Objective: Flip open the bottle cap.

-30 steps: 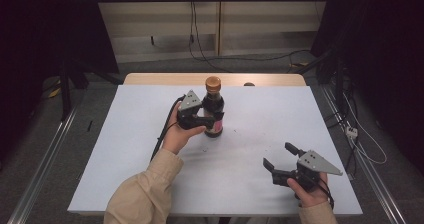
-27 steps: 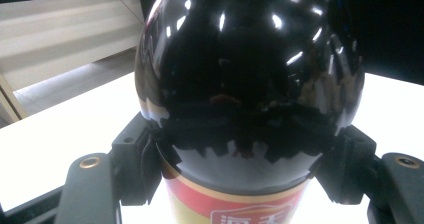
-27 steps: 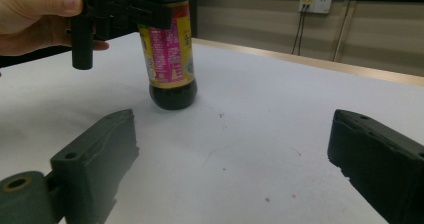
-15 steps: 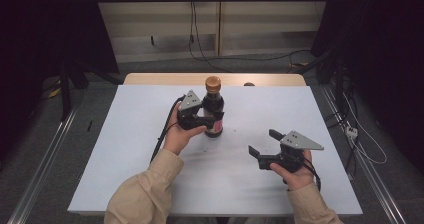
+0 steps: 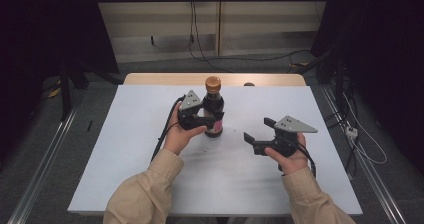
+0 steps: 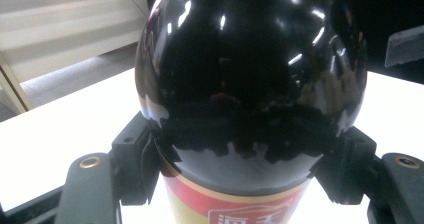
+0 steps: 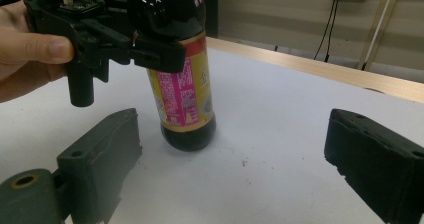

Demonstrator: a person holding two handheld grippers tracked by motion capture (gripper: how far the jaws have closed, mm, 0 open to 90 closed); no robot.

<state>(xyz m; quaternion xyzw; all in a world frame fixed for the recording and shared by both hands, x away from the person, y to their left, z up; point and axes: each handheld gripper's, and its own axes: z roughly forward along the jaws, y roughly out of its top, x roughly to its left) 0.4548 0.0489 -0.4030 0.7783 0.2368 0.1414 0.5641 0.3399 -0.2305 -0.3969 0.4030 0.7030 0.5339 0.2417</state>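
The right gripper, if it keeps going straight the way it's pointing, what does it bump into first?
Probably the bottle. The right gripper has its jaws open toward the bottle's lower half, with bare table between. The left gripper clamps the bottle higher up.

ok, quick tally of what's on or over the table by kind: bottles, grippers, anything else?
Bottles: 1, the dark sauce bottle with a brown cap, standing on the white table.
Grippers: 2, the left gripper shut on the bottle, the right gripper open and holding nothing.
Total: 3.
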